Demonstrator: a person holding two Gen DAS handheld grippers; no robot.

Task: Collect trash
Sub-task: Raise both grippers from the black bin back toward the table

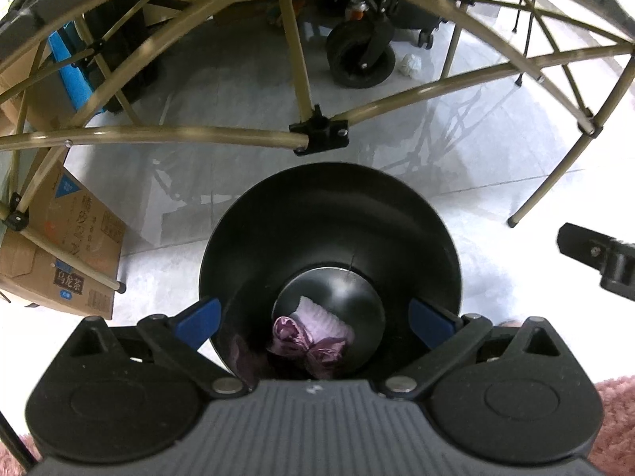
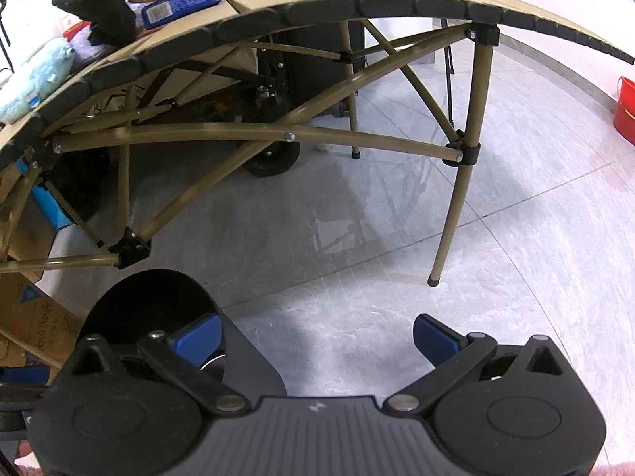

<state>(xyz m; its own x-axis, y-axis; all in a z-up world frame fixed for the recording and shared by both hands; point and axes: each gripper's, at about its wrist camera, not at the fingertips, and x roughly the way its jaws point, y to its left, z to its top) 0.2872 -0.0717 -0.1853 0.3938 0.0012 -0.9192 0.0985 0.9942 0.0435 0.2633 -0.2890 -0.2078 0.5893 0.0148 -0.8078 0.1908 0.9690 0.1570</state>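
A black round trash bin (image 1: pixel 329 214) stands on the floor right below my left gripper (image 1: pixel 315 323), which is open with its blue pads (image 1: pixel 198 323) on either side of the bin's mouth. A crumpled purple wrapper (image 1: pixel 305 341) and pale paper (image 1: pixel 317 313) lie at the bin's bottom. The bin's rim also shows in the right wrist view (image 2: pixel 151 301), at the lower left. My right gripper (image 2: pixel 317 337) is open and empty above bare floor beside the bin. A white crumpled paper (image 1: pixel 410 64) lies on the floor next to a black wheel.
A folding table with tan legs (image 2: pixel 456 206) stands over the floor behind the bin; toys and a blue box (image 2: pixel 182 4) lie on top. Cardboard boxes (image 1: pixel 67 254) sit at the left, a wheeled cart (image 1: pixel 359 59) behind, a red bucket (image 2: pixel 625 109) far right.
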